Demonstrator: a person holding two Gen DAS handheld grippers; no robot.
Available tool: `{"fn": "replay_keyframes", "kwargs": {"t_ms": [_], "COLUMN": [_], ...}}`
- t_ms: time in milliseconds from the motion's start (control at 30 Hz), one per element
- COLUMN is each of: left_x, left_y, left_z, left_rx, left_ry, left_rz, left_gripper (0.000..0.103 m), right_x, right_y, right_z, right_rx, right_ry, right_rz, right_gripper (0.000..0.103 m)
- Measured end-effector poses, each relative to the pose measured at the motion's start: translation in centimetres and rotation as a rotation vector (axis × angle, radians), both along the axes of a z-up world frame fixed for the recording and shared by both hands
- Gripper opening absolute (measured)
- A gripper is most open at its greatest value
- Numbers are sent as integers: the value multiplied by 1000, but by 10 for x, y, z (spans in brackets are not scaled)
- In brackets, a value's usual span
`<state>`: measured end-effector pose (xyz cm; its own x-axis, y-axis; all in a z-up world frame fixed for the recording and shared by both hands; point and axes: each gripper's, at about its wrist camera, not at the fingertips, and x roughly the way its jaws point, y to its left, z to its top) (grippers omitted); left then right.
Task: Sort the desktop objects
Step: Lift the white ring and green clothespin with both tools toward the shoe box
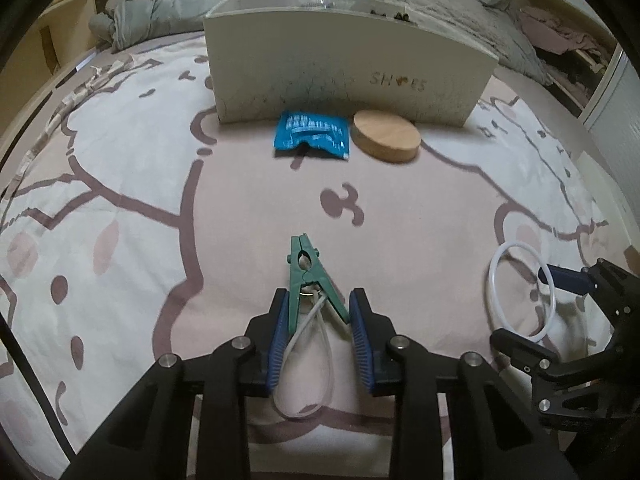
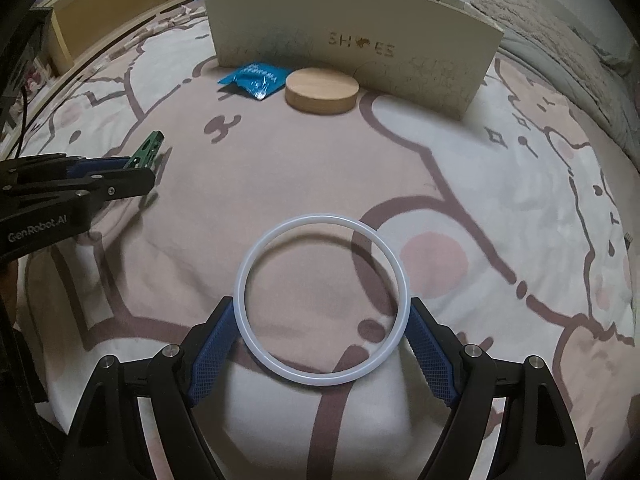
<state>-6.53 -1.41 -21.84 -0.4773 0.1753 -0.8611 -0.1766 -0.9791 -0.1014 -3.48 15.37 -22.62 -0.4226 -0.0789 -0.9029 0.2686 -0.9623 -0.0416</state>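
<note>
A green spring clip point(image 1: 304, 272) with a pale cord loop point(image 1: 308, 360) sits between my left gripper's point(image 1: 320, 298) blue pads, which press on its two handles; its nose points away toward the box. In the right wrist view the clip point(image 2: 146, 152) pokes out past the left gripper point(image 2: 136, 172) at the left edge. My right gripper point(image 2: 322, 304) is shut on a white ring point(image 2: 324, 218), one pad on each side of the ring. The ring casts an offset shadow on the cover. The ring point(image 1: 494, 276) also shows at the right of the left wrist view.
A cream box marked SHOES point(image 1: 344, 68) stands at the far side of the patterned pink bed cover point(image 1: 240, 184). In front of it lie a blue packet point(image 1: 310, 134) and a round wooden disc point(image 1: 386, 138). Crumpled grey bedding point(image 1: 160, 8) lies behind the box.
</note>
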Motion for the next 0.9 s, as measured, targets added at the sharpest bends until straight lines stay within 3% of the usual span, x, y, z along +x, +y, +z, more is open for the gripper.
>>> {"fn": "replay_keyframes", "kwargs": {"t_ms": [500,900], "left_x": [-12,-28], "left_y": [1,4], "left_z": [21,57], "left_rx": [20,45], "left_ry": [49,130], "left_rz": [22,34], "left_gripper": [30,30], "right_x": [-21,-39], "right_y": [9,23], "right_z": [38,72], "right_rx": [-42,-45], "right_ry": [104,218], "right_rz": [-49,-105], "right_gripper": [83,83]}}
